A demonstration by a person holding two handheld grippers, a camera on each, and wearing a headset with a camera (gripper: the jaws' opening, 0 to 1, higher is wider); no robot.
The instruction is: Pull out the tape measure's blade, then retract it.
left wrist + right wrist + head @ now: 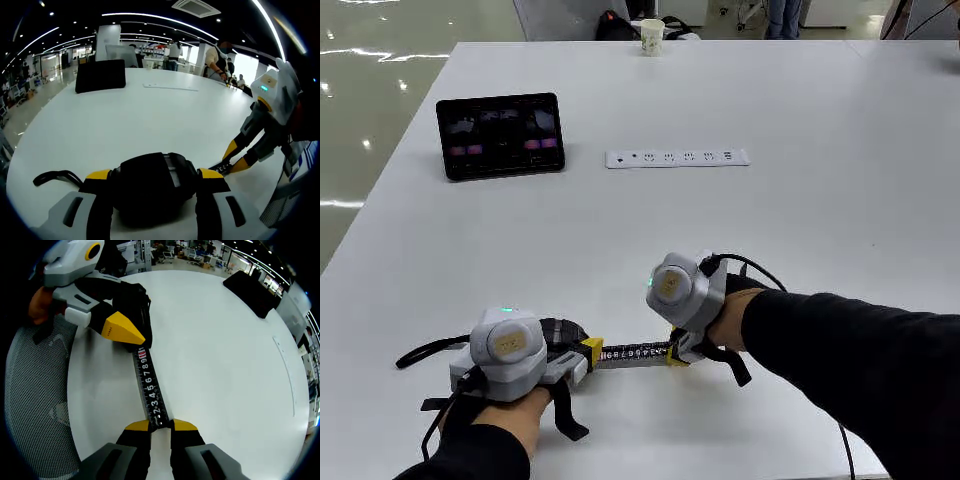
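On the white table (720, 220), the left gripper (156, 176) clamps the black tape measure case (131, 302) while the right gripper (161, 426) pinches the end of the blade (149, 390), so I'd pull straight, level and steady, keeping the case pinned.

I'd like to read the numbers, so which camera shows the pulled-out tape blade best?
The right gripper view: the blade runs lengthwise from the right gripper to the case, numerals legible. The head view shows it as a short dark strip, too small to read; in the left gripper view the case hides nearly all of it.
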